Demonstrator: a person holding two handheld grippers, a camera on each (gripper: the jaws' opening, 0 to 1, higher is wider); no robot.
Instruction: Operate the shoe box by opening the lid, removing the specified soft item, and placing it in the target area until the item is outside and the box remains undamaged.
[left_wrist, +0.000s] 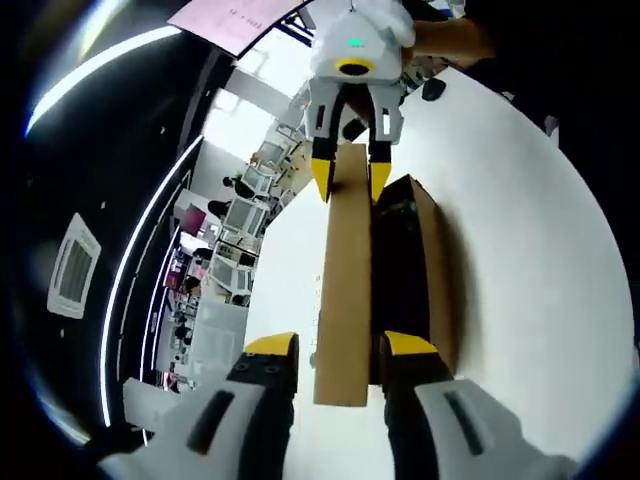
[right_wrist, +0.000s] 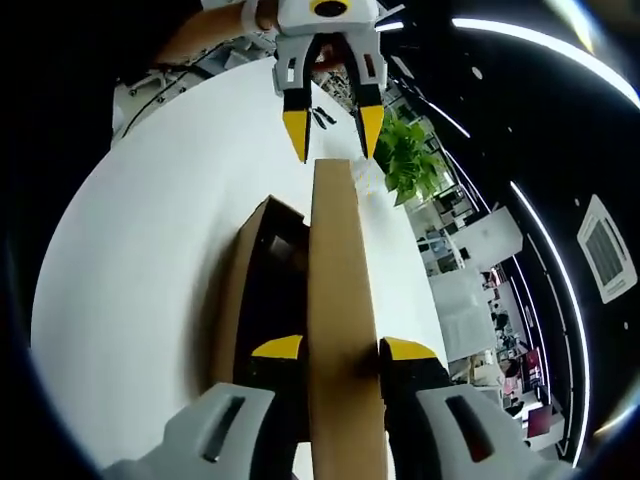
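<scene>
A brown cardboard shoe box (left_wrist: 432, 250) (right_wrist: 243, 285) lies on a white table, its inside (left_wrist: 398, 262) (right_wrist: 275, 290) dark, so I cannot make out any contents. Its lid (left_wrist: 345, 290) (right_wrist: 340, 280) stands raised on edge along one long side. My left gripper (left_wrist: 340, 346) straddles one end of the lid with a small gap on each side; the right gripper view has it at the top (right_wrist: 331, 128). At the other end, my right gripper (right_wrist: 343, 348) presses both fingers against the lid; it also hangs at the top of the left gripper view (left_wrist: 350, 178).
The round white table (left_wrist: 530, 250) (right_wrist: 150, 250) has bare surface beside the box. A green plant (right_wrist: 410, 160) stands past the table edge. Small dark objects (right_wrist: 322, 116) lie near the far rim. Office desks and monitors (left_wrist: 240, 220) fill the background.
</scene>
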